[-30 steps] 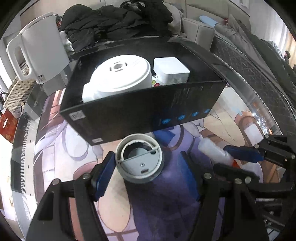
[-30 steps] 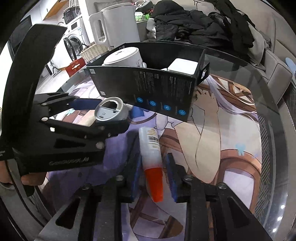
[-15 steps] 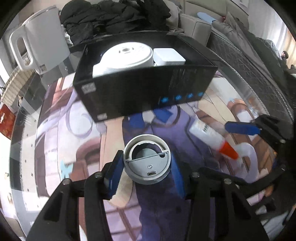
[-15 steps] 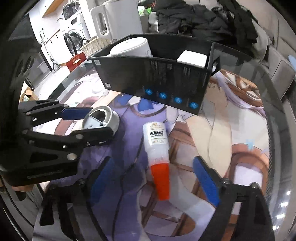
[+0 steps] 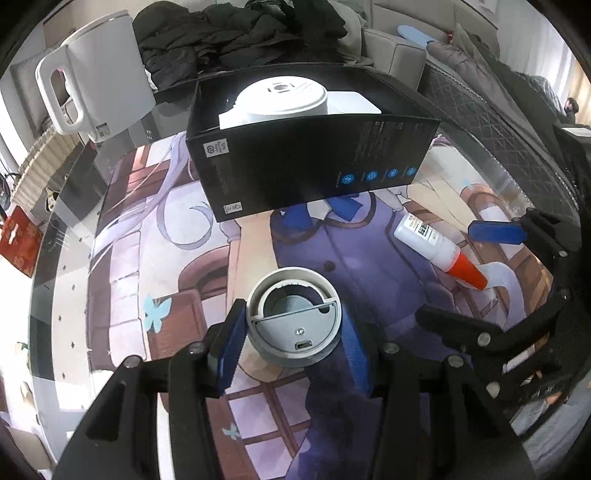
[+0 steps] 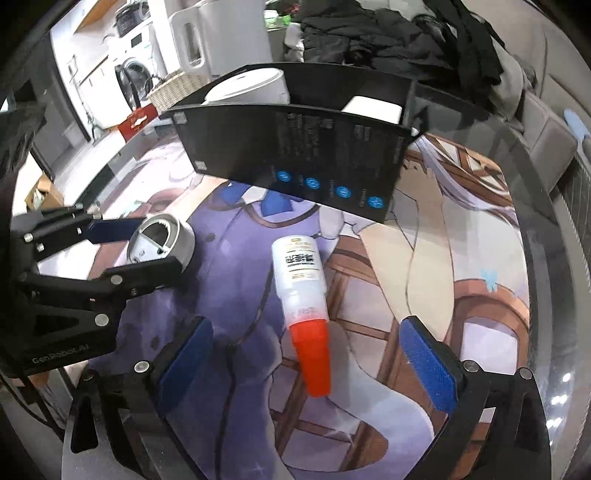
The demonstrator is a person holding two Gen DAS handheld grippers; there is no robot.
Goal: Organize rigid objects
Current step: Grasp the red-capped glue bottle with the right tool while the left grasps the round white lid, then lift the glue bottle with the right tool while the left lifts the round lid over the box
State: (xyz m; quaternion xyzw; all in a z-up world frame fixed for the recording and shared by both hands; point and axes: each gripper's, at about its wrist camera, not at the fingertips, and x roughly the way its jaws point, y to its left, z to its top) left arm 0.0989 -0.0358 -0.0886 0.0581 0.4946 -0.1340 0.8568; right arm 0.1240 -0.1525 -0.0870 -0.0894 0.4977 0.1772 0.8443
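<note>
My left gripper (image 5: pixel 293 347) is shut on a grey round device (image 5: pixel 293 325), its blue pads pressed against both sides, a little in front of the black open box (image 5: pixel 314 166). The right wrist view shows the same device (image 6: pixel 159 243) held in the left gripper (image 6: pixel 147 247). A white glue bottle with an orange cap (image 6: pixel 301 273) lies flat on the printed mat, cap toward me. My right gripper (image 6: pixel 306 362) stands open around the cap without touching it. The left wrist view shows the bottle (image 5: pixel 428 240) beside the right gripper (image 5: pixel 480 280).
Inside the box are a white round appliance (image 5: pixel 280 99) and a white square box (image 5: pixel 354 105). A white kettle (image 5: pixel 99 88) stands behind at the left. Dark clothes (image 5: pixel 240 33) are piled beyond the table. The glass table's edge (image 6: pixel 546 236) curves along the right.
The right gripper has opened, let the glue bottle go onto the mat and drawn back. The left gripper has closed on the grey device and moved it back from the box.
</note>
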